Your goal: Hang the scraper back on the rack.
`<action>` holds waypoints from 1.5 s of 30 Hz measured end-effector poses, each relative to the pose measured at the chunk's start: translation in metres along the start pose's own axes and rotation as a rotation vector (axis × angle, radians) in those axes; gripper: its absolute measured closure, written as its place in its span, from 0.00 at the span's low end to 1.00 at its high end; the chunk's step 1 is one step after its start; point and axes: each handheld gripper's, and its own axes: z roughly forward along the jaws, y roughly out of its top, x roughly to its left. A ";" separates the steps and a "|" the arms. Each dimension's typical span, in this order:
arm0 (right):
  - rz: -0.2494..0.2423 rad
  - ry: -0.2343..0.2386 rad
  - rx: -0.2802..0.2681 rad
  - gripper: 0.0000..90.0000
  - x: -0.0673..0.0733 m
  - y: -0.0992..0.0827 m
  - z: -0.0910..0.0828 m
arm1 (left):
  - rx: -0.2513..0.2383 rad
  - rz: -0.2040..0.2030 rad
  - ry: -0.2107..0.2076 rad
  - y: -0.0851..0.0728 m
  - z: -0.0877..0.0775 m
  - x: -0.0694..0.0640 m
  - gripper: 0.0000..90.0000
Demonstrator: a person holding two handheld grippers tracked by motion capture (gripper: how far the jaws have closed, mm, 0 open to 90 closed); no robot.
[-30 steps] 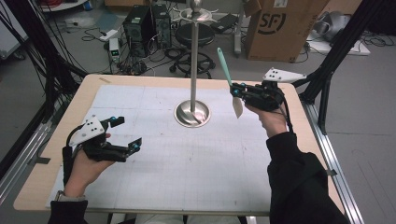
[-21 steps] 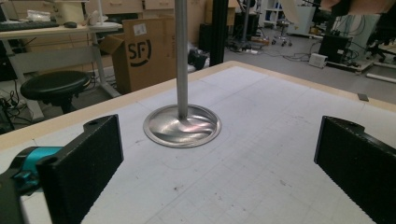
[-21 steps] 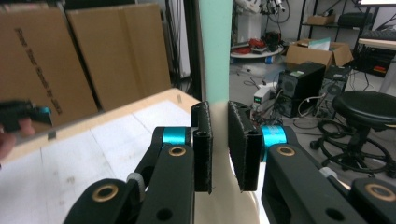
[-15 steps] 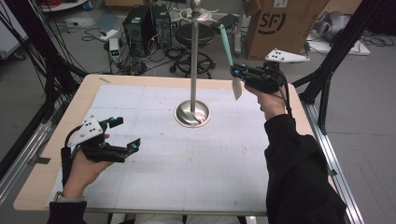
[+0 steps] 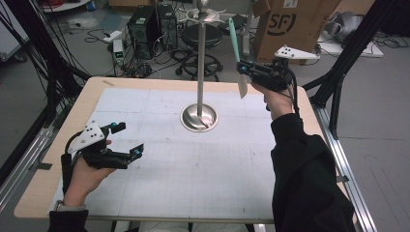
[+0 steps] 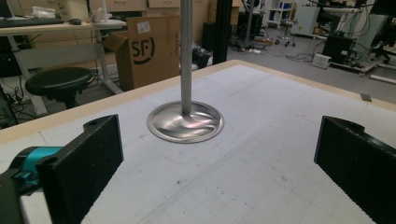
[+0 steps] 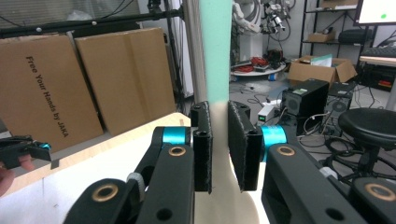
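Observation:
A utensil with a teal handle [image 5: 233,30] and a cream blade [image 5: 242,87] stands nearly upright in my right gripper [image 5: 243,72], which is shut on it where handle meets blade. In the right gripper view the pads [image 7: 202,140] press on the utensil [image 7: 218,56] from both sides, and my right gripper [image 7: 219,116] points along it. A metal stand with a pole [image 5: 200,63] and a round base [image 5: 198,117] rises from the table's middle, left of the utensil. My left gripper [image 5: 129,139] rests open and empty at the near left; in its own view it [image 6: 219,158] faces the stand's base [image 6: 185,122].
A white gridded mat [image 5: 193,174] covers the wooden table [image 5: 34,193]. Behind the far edge are a black stool [image 5: 196,34], computer cases [image 5: 150,21] and a cardboard box [image 5: 290,24]. A black frame post [image 5: 338,72] stands to the right of the table.
My right gripper has lifted the utensil higher and carried it toward the table's far right edge. The left gripper has kept still.

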 end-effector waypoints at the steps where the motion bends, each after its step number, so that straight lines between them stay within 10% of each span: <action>1: 0.001 0.002 0.001 0.89 0.000 0.000 0.000 | 0.001 0.000 0.000 0.000 0.000 0.000 0.02; 28: 0.000 0.028 0.019 0.89 0.005 -0.004 0.013 | 0.000 -0.003 -0.001 -0.001 -0.001 0.001 0.02; 45: -0.045 -0.044 0.053 0.76 0.011 -0.008 0.022 | -0.007 -0.012 0.006 -0.001 -0.002 0.003 0.02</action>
